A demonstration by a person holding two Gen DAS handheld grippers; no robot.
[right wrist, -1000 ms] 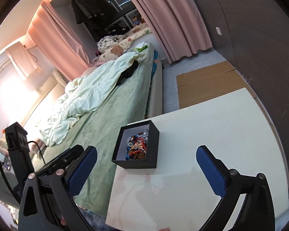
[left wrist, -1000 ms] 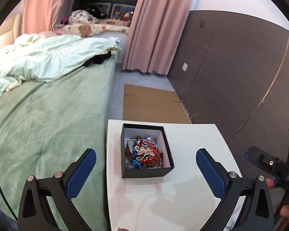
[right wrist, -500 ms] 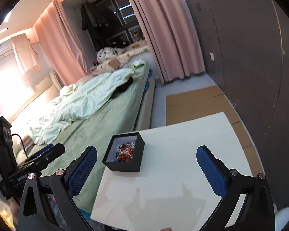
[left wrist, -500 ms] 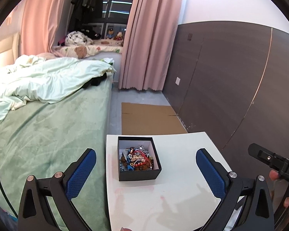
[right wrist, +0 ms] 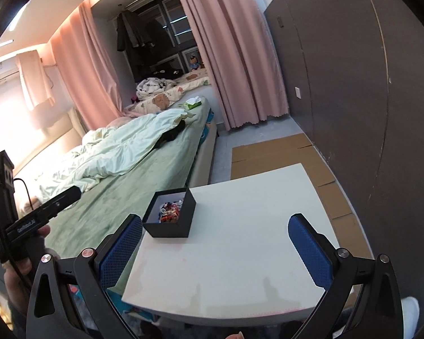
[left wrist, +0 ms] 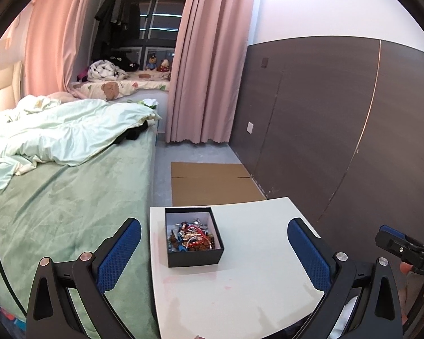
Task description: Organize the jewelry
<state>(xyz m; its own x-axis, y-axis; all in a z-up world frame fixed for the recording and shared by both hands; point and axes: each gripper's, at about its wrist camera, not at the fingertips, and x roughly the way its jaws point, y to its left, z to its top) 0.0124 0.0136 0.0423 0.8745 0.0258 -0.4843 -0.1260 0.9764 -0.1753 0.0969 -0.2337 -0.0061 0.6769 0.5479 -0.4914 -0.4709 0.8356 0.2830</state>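
Observation:
A small black box [left wrist: 195, 255] with a white lining stands on the white table [left wrist: 254, 288], near its left edge. It holds a tangled heap of jewelry [left wrist: 190, 237] with red, gold and silver beads. The box also shows in the right wrist view [right wrist: 171, 230], with the jewelry [right wrist: 169, 214] partly hidden by its wall. My left gripper [left wrist: 214, 254] is open and empty, held above the table's near side with the box between its blue pads. My right gripper [right wrist: 214, 251] is open and empty, to the right of the box and apart from it.
A bed with a green cover [left wrist: 56, 212] runs along the table's left side. Flat cardboard [left wrist: 212, 183] lies on the floor beyond the table. A dark panelled wall [left wrist: 339, 141] stands on the right. Pink curtains [left wrist: 209, 70] hang at the far end.
Both grippers have pulled back and risen away from the box, so it looks smaller and farther. Both stay open and empty.

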